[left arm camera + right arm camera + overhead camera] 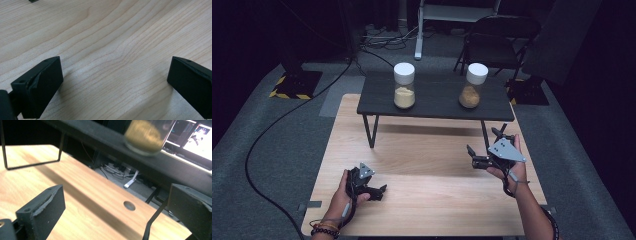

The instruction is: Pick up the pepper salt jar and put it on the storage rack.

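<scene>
At the far left we see a black cable (272, 135) curling over the grey floor (257, 200). Next comes the left gripper (377, 191), held in the person's left hand (343, 196) low over the near part of the light wooden table (427, 200). In the left gripper view its jaws stand wide apart with nothing between them, just bare wood grain below.

Farther back, a small dark shelf on thin metal legs (437, 100) stands on the table's far half. On its left part stands a jar with a white lid (404, 86), holding pale powder. On its right part stands a second white-lidded jar (473, 86), filled with browner powder. The two jars are well apart.

To the right we find the right gripper (473, 155), held in the right hand (512, 170) above the table's right side, just in front of the shelf and near its right leg. Its jaws are also spread wide and hold nothing. In the right gripper view, the brown-powder jar (146, 136) appears blurred above, on the shelf edge (100, 138).
</scene>
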Motion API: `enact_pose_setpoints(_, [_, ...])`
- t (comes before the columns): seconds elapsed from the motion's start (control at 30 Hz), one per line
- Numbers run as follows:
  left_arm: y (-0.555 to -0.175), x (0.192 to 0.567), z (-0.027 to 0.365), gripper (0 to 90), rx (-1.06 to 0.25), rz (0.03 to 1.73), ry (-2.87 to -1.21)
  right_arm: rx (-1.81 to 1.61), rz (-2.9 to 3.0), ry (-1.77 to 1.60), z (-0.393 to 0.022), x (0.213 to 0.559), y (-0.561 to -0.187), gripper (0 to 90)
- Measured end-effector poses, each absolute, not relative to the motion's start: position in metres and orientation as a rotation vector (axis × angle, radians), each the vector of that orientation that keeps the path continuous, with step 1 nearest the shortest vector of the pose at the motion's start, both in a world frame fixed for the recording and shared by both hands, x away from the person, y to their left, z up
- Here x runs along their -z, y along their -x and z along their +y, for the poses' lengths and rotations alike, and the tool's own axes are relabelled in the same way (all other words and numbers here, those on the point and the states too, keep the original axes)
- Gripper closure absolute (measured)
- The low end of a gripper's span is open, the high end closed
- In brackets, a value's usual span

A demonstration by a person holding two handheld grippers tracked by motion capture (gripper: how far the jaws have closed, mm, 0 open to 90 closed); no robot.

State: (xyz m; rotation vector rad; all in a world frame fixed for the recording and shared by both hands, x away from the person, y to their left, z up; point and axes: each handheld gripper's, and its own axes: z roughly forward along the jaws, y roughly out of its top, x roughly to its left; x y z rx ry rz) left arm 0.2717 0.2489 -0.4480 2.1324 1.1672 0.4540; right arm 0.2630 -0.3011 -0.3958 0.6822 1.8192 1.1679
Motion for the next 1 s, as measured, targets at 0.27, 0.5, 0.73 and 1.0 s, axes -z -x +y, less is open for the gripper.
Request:
enact_pose_setpoints(0.27, [-0.272,0.448,0.249,0.5,-0.454,1.167,-2.132,-1.123,1.872,-0.69,-0.302,0.415,-0.258,1.2])
enact_pose_setpoints(0.5, [-0.272,0.448,0.249,0.5,-0.454,1.167,-2.132,-1.059,1.933,-0.684,-0.302,0.426,-0.255,1.2])
enact_pose_setpoints(0.73, [-0.272,0.448,0.249,0.4,-0.454,1.166,-2.133,-0.988,2.009,-0.702,-0.305,0.437,-0.255,1.2])
enact_pose_setpoints(1.0, [-0.272,0.448,0.249,0.5,-0.453,1.165,-2.133,-0.896,2.099,-0.759,-0.308,0.453,-0.255,1.2])
